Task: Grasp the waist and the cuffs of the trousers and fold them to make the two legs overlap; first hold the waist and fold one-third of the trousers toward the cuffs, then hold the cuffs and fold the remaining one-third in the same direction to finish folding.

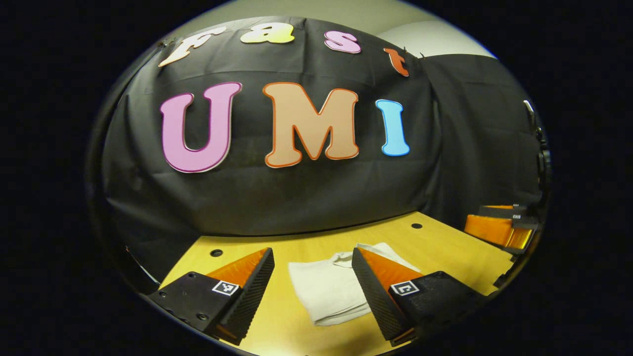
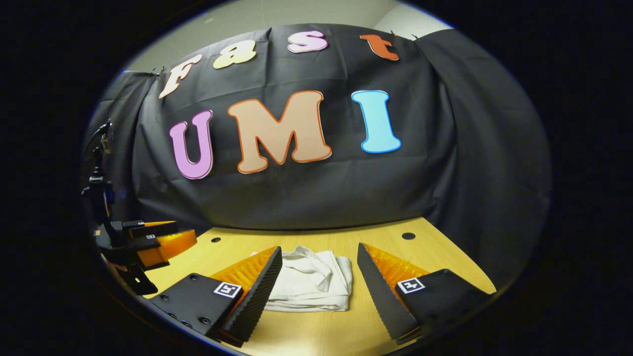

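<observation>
Both the left gripper (image 1: 312, 277) and right gripper (image 2: 319, 277) are hovering wide open, holding nothing, over the folded trousers (image 2: 309, 282) lying on the table (image 2: 316, 336); the right gripper view is revealing rumpled folds.

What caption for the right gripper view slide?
Right tool open above the wooden table, folded white trousers lying between its fingers, left tool off beside.

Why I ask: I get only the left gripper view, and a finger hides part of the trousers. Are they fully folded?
Observer: In the right gripper view the trousers lie as a compact folded bundle on the table, with the top layer rumpled.
Operator: Is the right hand-held gripper open?
Observer: Yes. The right hand-held gripper has its fingers apart and holds nothing.
Operator: And mine, seen from there?
Observer: The left hand-held gripper is at the table's left side, apart from the trousers.
</observation>
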A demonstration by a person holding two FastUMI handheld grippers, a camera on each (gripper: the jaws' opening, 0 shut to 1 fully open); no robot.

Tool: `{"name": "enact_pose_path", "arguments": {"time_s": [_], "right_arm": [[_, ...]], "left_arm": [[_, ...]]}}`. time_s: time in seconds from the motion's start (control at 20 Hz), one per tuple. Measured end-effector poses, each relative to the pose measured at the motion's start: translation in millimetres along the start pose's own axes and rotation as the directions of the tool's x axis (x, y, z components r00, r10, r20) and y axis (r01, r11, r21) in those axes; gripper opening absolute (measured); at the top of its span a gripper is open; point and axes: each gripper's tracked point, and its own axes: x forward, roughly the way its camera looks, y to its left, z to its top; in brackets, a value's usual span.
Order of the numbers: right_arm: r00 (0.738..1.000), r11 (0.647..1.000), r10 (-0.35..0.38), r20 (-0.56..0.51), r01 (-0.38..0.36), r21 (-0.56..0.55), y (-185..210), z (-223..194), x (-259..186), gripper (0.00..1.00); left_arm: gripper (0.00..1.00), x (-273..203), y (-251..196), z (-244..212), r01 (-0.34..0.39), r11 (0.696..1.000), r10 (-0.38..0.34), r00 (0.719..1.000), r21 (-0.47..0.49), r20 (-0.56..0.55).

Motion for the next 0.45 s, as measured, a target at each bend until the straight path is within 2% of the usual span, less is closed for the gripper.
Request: {"name": "enact_pose_path", "arguments": {"time_s": [0.05,0.15,0.2,0.25,0.3,0.4,0.45], "right_arm": [[1.000,1.000,0.002,0.014,-0.002,-0.003,7.7,5.5,-0.7,0.94],[0.999,1.000,0.002,0.040,-0.002,-0.010,21.0,13.5,-0.3,0.94],[0.999,1.000,0.003,0.048,-0.003,-0.012,27.8,16.1,-0.4,0.98],[0.999,1.000,0.008,0.050,-0.007,-0.015,33.3,18.3,-1.7,0.94],[0.999,1.000,0.014,0.050,-0.013,-0.021,39.4,18.6,-1.6,0.98],[0.998,0.999,0.028,0.057,-0.026,-0.034,49.1,19.9,-1.5,0.94],[0.997,0.999,0.030,0.065,-0.028,-0.040,52.6,22.0,-1.3,0.98]], "left_arm": [[0.95,-6.6,10.9,2.5,-0.009,1.000,0.009,1.000,0.000,0.004],[0.95,-15.0,30.5,10.7,-0.028,1.000,0.028,0.999,-0.014,0.027],[0.95,-16.5,37.0,12.7,-0.036,0.999,0.037,0.999,-0.019,0.034],[0.95,-18.8,43.6,15.5,-0.046,0.999,0.047,0.998,-0.023,0.043],[0.95,-20.4,49.4,18.7,-0.054,0.998,0.055,0.997,-0.027,0.052],[0.95,-21.8,60.4,25.9,-0.077,0.996,0.079,0.994,-0.034,0.070],[0.95,-22.9,66.0,25.8,-0.091,0.995,0.094,0.992,-0.039,0.080]]}}
